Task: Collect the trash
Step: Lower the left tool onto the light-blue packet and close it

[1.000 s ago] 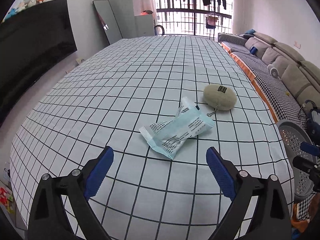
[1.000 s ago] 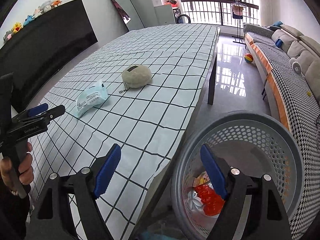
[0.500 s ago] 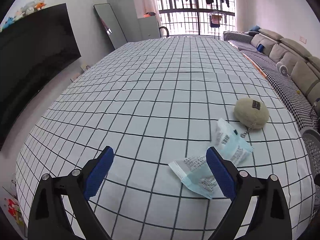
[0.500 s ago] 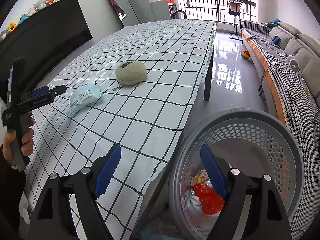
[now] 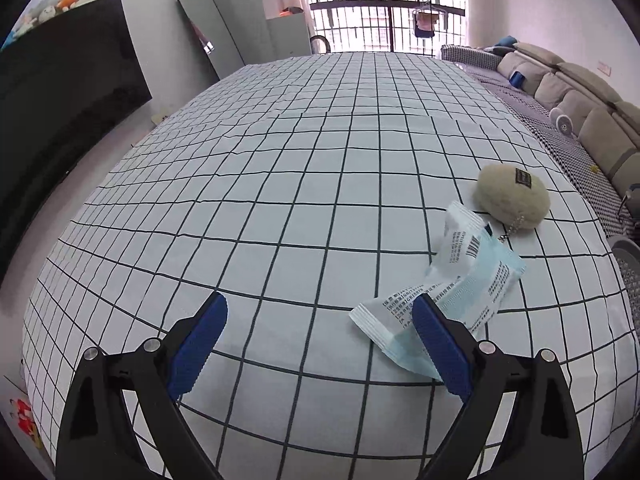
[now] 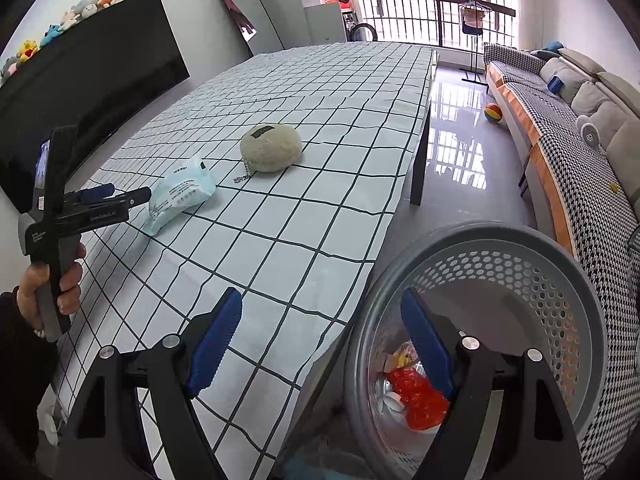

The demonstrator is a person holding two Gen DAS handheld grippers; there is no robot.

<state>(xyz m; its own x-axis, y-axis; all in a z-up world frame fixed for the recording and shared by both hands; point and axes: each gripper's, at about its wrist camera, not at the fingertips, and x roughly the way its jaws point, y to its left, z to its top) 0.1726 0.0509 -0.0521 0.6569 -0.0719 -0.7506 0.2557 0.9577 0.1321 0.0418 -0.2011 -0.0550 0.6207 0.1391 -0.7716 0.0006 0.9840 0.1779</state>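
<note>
A pale blue and white plastic wrapper lies on the checked tablecloth; it also shows in the right wrist view. My left gripper is open and empty, low over the cloth, with its right finger against the wrapper's near end. In the right wrist view the left gripper sits just left of the wrapper. My right gripper is open and empty, above the table's edge and the grey perforated trash basket, which holds red and yellow trash.
A beige fuzzy pouch with a chain lies just beyond the wrapper, seen also in the right wrist view. A sofa runs along the right. A black screen stands left of the table.
My left gripper swung left, then came closer to the wrapper, which now lies by its right finger. My right gripper stayed over the basket, shifting slightly.
</note>
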